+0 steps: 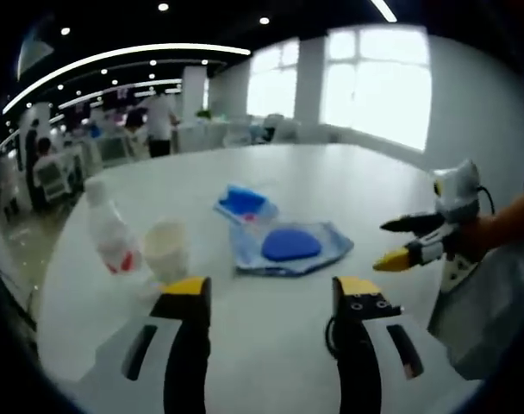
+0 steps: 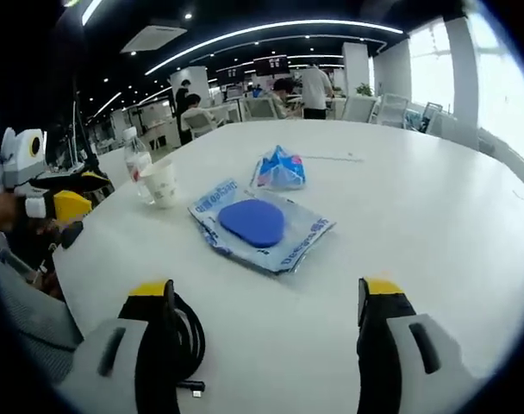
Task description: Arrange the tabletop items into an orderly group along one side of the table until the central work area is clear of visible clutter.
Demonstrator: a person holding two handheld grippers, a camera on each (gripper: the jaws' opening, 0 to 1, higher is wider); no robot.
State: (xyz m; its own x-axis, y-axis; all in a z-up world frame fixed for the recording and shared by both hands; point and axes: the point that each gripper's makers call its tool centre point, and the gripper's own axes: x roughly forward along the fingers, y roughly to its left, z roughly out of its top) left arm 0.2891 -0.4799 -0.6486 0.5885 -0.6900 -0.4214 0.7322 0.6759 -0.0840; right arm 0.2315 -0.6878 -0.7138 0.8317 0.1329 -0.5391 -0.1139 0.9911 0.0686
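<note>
Ahead of both claws: a wide white round table [image 1: 348, 172] with the clutter gathered near its middle.
Blue pad: a flat rounded blue piece [image 2: 252, 221] lies on a clear plastic sleeve with blue print [image 2: 307, 233], straight ahead of the right gripper [image 2: 266, 297] and between its jaws' lines.
Wrapper: a crumpled blue and white packet [image 2: 279, 168] sits just beyond the sleeve, apart from it.
Cup and bottle: a white paper cup [image 1: 165, 248] stands upright just beyond the left gripper [image 1: 271, 289], left of its left jaw; a clear plastic bottle with a red label [image 1: 109, 231] stands touching or just beside it, farther left.
Left claw: jaws apart, nothing between them.
Right claw: jaws wide apart, holding nothing.
Open room: bare tabletop lies right of the sleeve and beyond the packet, up to the far edge.
Cable: a black looped cord [image 2: 189, 341] lies by the right gripper's left jaw, partly hidden by it.
Hard to read: print on sleeve and label is blurred.
</note>
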